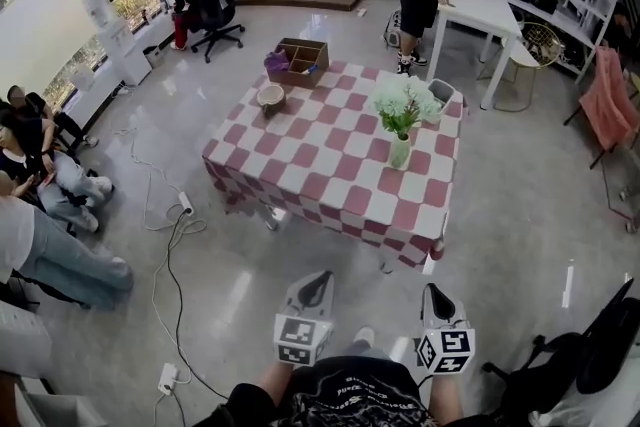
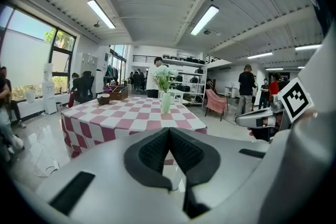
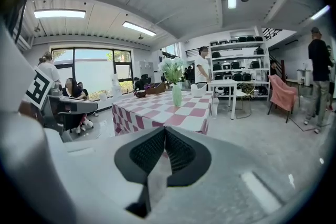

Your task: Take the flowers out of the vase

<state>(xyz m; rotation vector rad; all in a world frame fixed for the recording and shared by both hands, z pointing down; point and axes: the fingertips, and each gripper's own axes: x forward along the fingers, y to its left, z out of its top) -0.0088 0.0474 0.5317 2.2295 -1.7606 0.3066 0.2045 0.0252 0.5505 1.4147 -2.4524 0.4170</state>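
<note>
Flowers (image 1: pixel 405 103) stand in a slim green vase (image 1: pixel 400 153) on the checkered surface (image 1: pixel 320 170), well ahead of both claws. Tugging the stems sideways would likely tip that narrow vase unless one claw steadies it. The left claw (image 1: pixel 316 280) and right claw (image 1: pixel 433 292) sit side by side, angled slightly down, each pressed together and empty.

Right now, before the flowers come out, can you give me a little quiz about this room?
1. True or false: the flowers stand in the vase on the checkered table.
2. What sits near the wooden box? A a bowl, B a kettle, C a laptop.
3. Fill in: the jaws of the left hand-held gripper and the right hand-held gripper are both ___.
Key: 1 true; 2 A; 3 shut, with nothing between them.
</note>
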